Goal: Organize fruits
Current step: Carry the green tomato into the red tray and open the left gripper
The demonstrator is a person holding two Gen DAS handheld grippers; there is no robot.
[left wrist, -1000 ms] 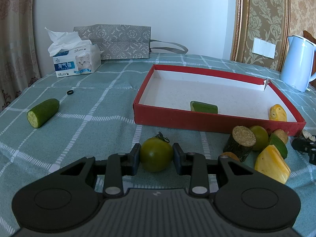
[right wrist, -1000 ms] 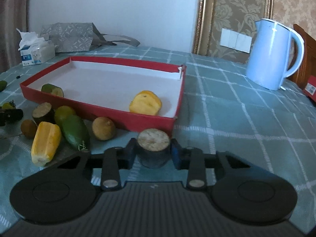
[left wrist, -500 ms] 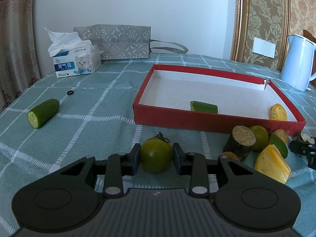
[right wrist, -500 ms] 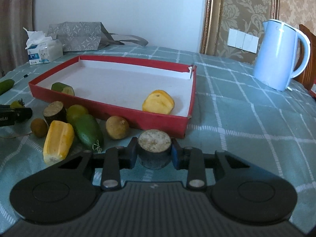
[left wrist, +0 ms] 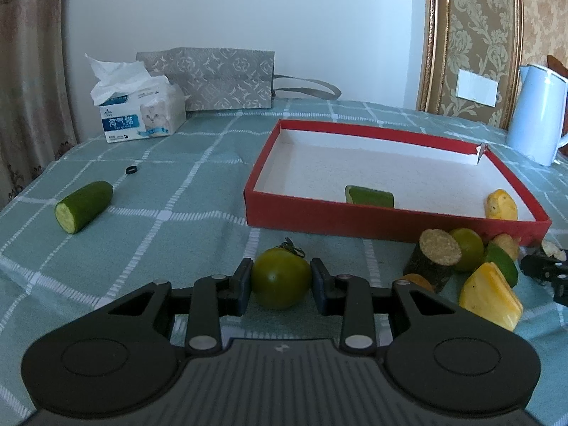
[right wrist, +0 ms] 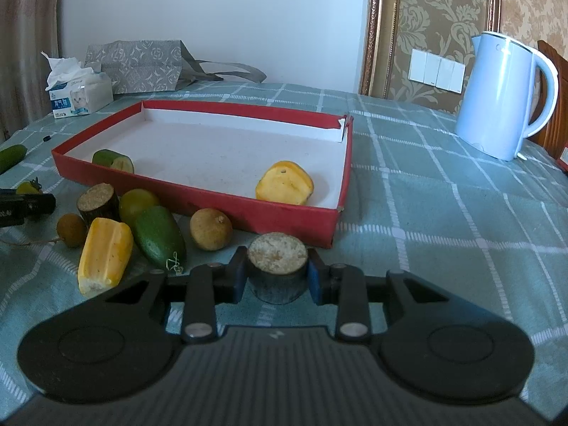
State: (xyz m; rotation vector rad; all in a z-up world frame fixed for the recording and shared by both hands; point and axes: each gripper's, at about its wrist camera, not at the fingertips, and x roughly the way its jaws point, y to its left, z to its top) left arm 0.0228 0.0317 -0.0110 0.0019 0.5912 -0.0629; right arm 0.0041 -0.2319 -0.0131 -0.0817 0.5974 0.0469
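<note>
My left gripper (left wrist: 281, 278) is shut on a green tomato (left wrist: 281, 277) just in front of the red box (left wrist: 390, 218). The right gripper (right wrist: 277, 273) is shut on a dark sugarcane stub (right wrist: 277, 269) near the red box's (right wrist: 198, 195) front right corner. Inside the box lie a green cucumber piece (left wrist: 369, 196) and a yellow fruit piece (right wrist: 284, 183). Before the box lie another sugarcane stub (right wrist: 98, 203), a yellow pepper piece (right wrist: 104, 254), a green mango (right wrist: 159, 236), a lime (right wrist: 137, 203) and two brown round fruits (right wrist: 211, 229).
A cucumber half (left wrist: 83, 206) and a small black ring (left wrist: 131, 169) lie on the green checked cloth at left. A tissue box (left wrist: 142, 113) and grey bag (left wrist: 220, 78) stand at the back. A pale blue kettle (right wrist: 504, 96) stands at right.
The right wrist view has shifted so the box and fruits sit further right and the right gripper with its stub looks slightly raised. The left gripper and tomato are unchanged.
</note>
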